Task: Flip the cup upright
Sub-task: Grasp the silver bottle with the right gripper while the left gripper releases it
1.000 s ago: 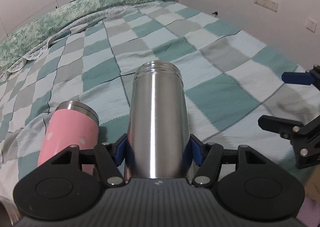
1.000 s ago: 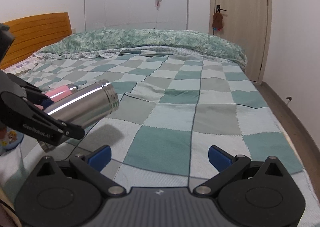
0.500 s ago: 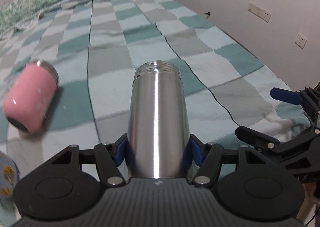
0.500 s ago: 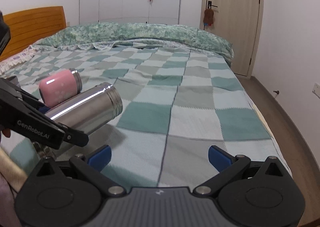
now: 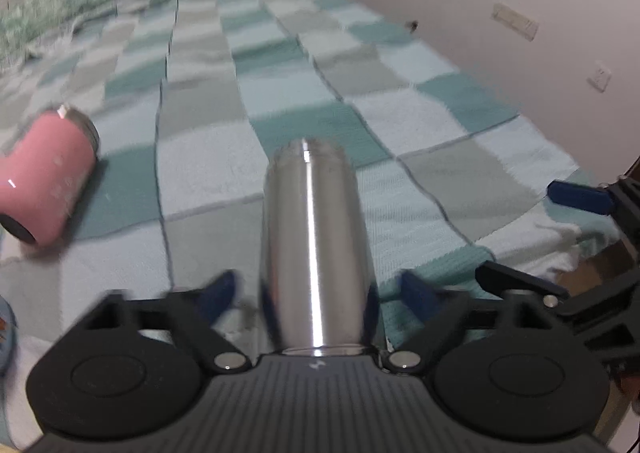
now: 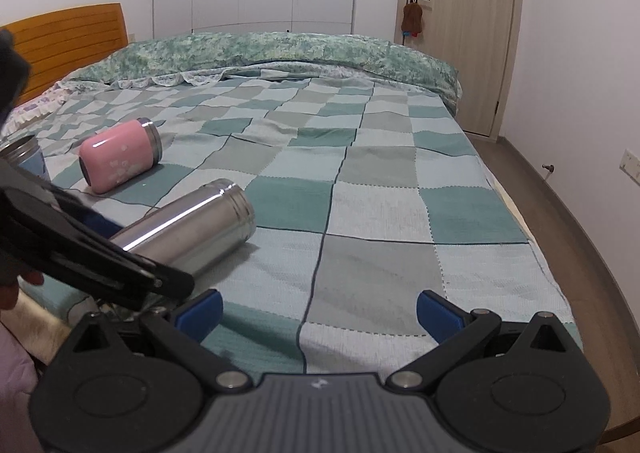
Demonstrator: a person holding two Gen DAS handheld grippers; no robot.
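A tall steel cup (image 5: pixel 314 249) lies on its side on the checked bedspread, mouth pointing away; it also shows in the right wrist view (image 6: pixel 192 225). My left gripper (image 5: pixel 316 293) is open, its blue pads (image 5: pixel 218 295) apart from the cup on both sides. A pink cup (image 5: pixel 44 177) lies on its side to the left, also in the right wrist view (image 6: pixel 120 155). My right gripper (image 6: pixel 318 309) is open and empty, near the bed's front edge, to the right of the steel cup.
A blue cup with a steel rim (image 6: pixel 26 153) stands at the far left. A green quilt (image 6: pixel 280 53) is piled at the far side of the bed. The bed's edge and wooden floor (image 6: pixel 580 221) lie to the right.
My left gripper has opened and let go of the steel cup, which now lies on the bedspread. The left view is blurred with motion. The right gripper has drawn back a little.
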